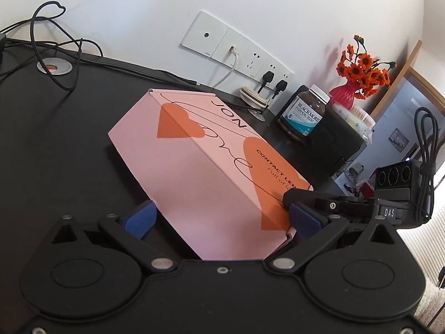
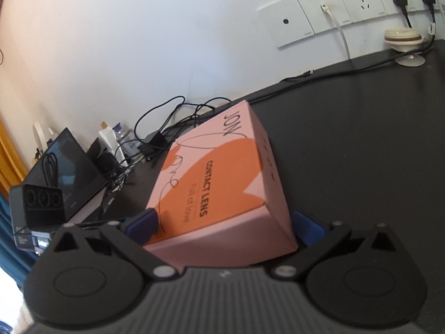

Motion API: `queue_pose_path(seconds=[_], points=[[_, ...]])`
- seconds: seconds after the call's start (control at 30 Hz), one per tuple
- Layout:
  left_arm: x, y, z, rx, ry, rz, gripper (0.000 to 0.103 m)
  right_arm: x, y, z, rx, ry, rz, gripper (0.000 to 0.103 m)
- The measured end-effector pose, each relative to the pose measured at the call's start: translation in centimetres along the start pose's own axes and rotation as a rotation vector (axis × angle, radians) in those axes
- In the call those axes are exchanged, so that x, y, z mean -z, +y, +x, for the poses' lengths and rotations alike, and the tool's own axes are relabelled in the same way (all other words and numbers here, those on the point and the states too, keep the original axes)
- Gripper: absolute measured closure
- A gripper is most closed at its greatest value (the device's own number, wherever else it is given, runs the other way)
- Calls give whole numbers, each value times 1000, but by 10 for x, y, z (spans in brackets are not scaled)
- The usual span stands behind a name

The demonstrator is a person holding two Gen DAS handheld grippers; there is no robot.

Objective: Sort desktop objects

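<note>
Pink box printed "JON", "CONTACT LENS" and "Full of love" lies on the black desk, out from the wall edge. Left gripper and right gripper each straddle one end of it, blue pads at its sides, seemingly pinching it between spread fingers. Whether it is being lifted or set down cannot be told. Toward the right edge stand a "BLACKMORES FISH OIL 1000" jar and a flower vase.

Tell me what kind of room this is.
Probably a home desk or study corner: a black desk against a wall with a socket strip, a fish oil bottle, a vase of orange flowers and tangled cables.
</note>
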State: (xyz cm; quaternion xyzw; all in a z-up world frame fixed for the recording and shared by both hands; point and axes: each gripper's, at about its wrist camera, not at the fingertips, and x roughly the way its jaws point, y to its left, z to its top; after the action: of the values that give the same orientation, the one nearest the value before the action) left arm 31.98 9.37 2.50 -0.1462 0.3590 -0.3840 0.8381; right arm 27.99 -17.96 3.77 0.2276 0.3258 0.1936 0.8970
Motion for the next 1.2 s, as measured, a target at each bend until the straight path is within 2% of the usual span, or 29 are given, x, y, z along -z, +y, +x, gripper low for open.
queue_pose_path(seconds=[0.43, 0.67, 0.83, 0.97, 1.07, 1.1, 1.2], points=[[4, -9, 2, 34, 22, 43, 0, 10, 4, -16, 42, -6, 43, 1], [4, -9, 4, 48, 28, 44, 0, 11, 2, -22, 35, 6, 42, 1], [0, -12, -5, 49, -21, 64, 0, 7, -3, -25, 48, -17, 39, 1], [-3, -10, -18, 136, -77, 31, 0, 8, -17, -26, 2, -39, 131, 0], [-1, -15, -14, 200, -51, 36, 0, 8, -21, -26, -13, -46, 159, 1], [1, -19, -10, 200, -35, 56, 0, 7, -21, -26, -15, -45, 163, 1], [8, -32, -5, 140, -17, 146, 0, 6, -24, -26, -57, -42, 207, 1]])
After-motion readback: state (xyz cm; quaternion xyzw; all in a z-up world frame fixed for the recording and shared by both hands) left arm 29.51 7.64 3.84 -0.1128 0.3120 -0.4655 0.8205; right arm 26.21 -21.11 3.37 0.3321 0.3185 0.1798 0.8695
